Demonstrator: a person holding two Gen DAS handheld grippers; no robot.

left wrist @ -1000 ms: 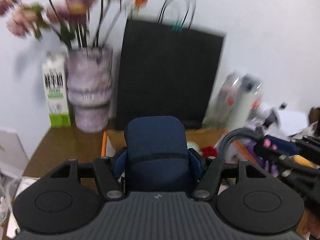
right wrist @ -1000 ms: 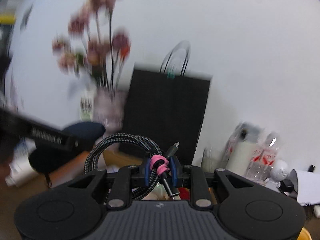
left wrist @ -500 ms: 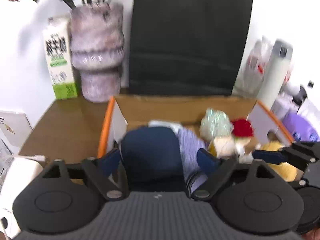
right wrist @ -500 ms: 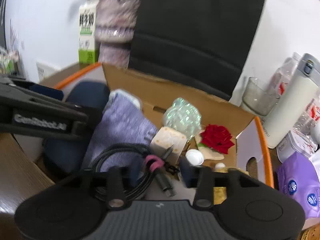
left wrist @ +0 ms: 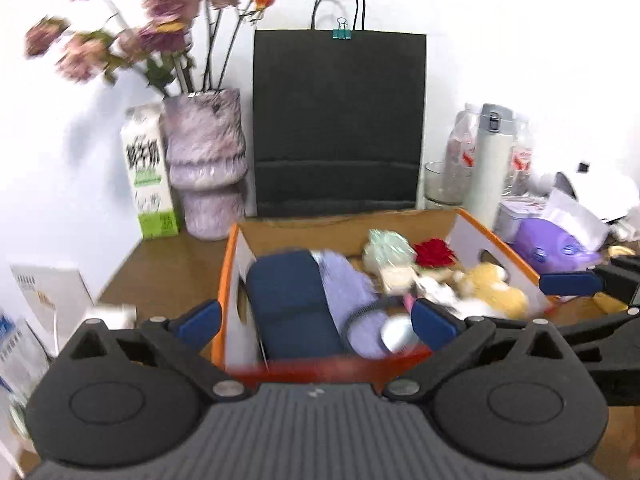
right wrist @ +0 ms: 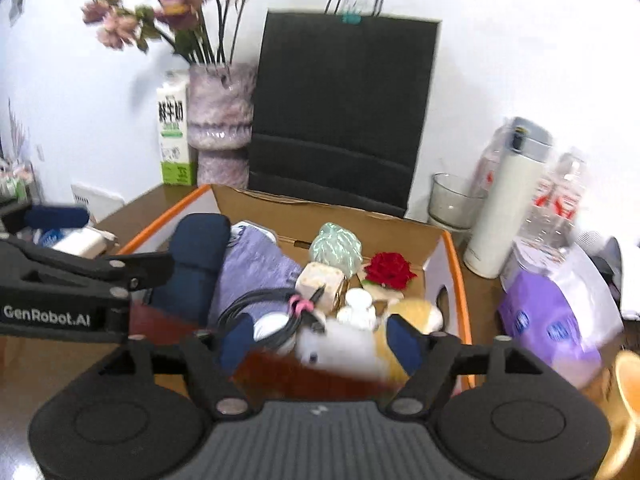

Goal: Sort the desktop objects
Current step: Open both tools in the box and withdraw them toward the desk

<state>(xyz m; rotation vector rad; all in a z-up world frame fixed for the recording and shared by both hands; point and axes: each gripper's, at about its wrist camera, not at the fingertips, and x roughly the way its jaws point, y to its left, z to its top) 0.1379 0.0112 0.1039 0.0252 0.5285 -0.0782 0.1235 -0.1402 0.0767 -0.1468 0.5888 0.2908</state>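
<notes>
An orange-edged cardboard box (left wrist: pixel 496 240) sits on the brown desk and holds sorted items. A navy blue case (left wrist: pixel 292 300) lies at its left end beside a purple cloth (left wrist: pixel 352 300). A coiled black cable with a pink tie (right wrist: pixel 276 304) lies on the pile in the box, also by a red rose (right wrist: pixel 388 268) and a yellow plush (left wrist: pixel 492 288). My left gripper (left wrist: pixel 316 320) is open and empty above the box's near edge. My right gripper (right wrist: pixel 320 336) is open and empty over the box.
A black paper bag (left wrist: pixel 340 120), a purple vase with flowers (left wrist: pixel 204 160) and a milk carton (left wrist: pixel 150 172) stand behind the box. A white flask (left wrist: pixel 488 160), glass bowl (left wrist: pixel 444 184), bottles and a purple pack (left wrist: pixel 556 244) crowd the right. White items (left wrist: pixel 48 296) lie at the left.
Both grippers opened and drew back. The navy case left my left gripper and the cable left my right gripper; both now lie in the box.
</notes>
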